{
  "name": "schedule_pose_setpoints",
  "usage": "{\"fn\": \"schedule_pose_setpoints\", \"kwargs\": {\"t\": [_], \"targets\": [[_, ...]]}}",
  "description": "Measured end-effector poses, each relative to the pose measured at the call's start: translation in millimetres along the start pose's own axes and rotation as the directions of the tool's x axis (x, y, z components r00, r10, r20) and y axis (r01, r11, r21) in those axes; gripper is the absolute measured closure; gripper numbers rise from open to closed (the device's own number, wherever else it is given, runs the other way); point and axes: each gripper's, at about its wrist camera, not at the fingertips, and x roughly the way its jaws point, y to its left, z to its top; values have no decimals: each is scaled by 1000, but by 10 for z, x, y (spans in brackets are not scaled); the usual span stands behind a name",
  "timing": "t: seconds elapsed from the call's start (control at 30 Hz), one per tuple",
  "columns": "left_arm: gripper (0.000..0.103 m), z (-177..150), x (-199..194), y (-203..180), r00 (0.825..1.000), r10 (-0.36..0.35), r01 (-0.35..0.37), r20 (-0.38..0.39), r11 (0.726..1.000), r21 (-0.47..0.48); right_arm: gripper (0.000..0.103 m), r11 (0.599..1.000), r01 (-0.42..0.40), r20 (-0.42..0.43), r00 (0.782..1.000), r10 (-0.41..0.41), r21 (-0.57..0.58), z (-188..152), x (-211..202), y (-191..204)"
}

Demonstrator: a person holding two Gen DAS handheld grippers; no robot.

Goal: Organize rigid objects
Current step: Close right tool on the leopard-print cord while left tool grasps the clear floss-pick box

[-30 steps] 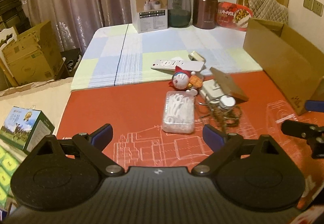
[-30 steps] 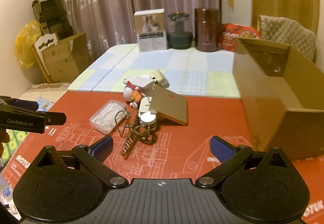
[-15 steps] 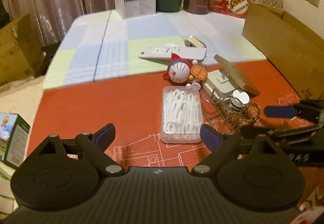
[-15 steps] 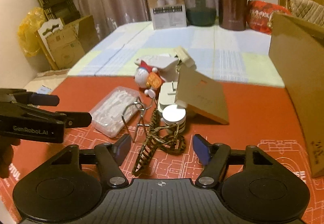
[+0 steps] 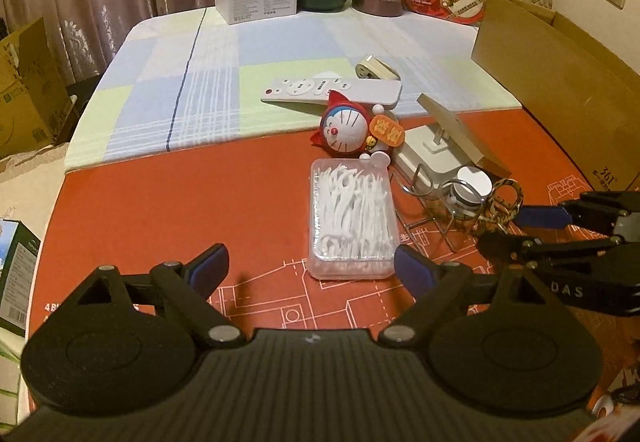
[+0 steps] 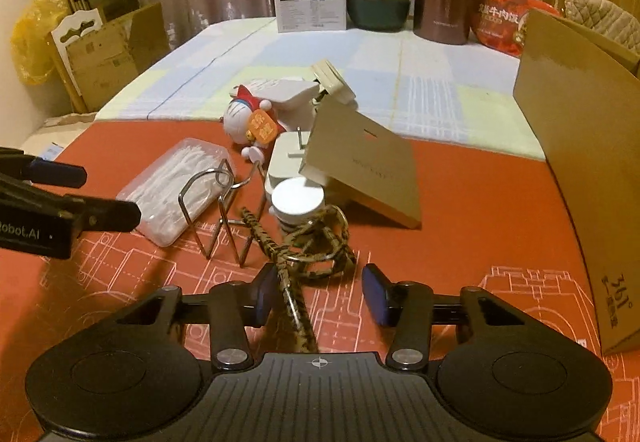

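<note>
- right gripper (image 6: 320,296): blue-padded fingers (image 6: 376,298) partly apart, straddling the leopard-print claw hair clip (image 6: 296,306) lying on the red bench mat (image 6: 480,202), not clamped
- left gripper (image 5: 310,270): fingers wide apart, nothing between them, just short of the clear plastic box of white floss picks (image 5: 351,218)
- round Doraemon figure (image 5: 348,128) sits behind that box
- open brown cardboard box (image 6: 592,146) stands well off to the right

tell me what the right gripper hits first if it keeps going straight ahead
Most likely the leopard-print hair claw: it already lies between the open jaws of the right gripper. Just beyond it stands the small white-lidded jar, though depth there is hard to judge.
</note>
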Motion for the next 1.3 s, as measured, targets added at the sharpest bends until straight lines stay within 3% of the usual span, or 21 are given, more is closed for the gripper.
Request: {"fn": "schedule_pose_setpoints", "kwargs": {"t": [0.3, 0.63, 0.83, 0.9, 0.93, 1.2, 1.3], "targets": [[16, 30, 79, -7, 1000, -19, 19, 19, 1000, 8, 66, 999, 0, 13, 1000, 0, -45, 32, -41, 2], [19, 90, 167, -184, 998, -46, 44, 39, 998, 35, 66, 999, 46, 8, 999, -46, -12, -118, -335, -226], [32, 140, 312, -280, 999, 1, -3, 34, 998, 65, 66, 998, 60, 15, 998, -60, 1, -128, -376, -312], [42, 148, 370, -283, 1000, 20, -22, 24, 997, 69, 66, 998, 57, 9, 998, -57, 7, -132, -360, -325], [52, 148, 394, -278, 1000, 20, -21, 19, 998, 63, 66, 998, 57, 9, 998, -57, 7, -135, -356, -325], [52, -30, 167, -289, 998, 61, -62, -29, 998, -28, 66, 999, 38, 15, 999, -38, -6, -100, -449, -300], [52, -194, -14, -407, 997, 70, -71, -44, 997, -6, 66, 999, 41, 23, 999, -41, -2, -135, -544, -307]]}}
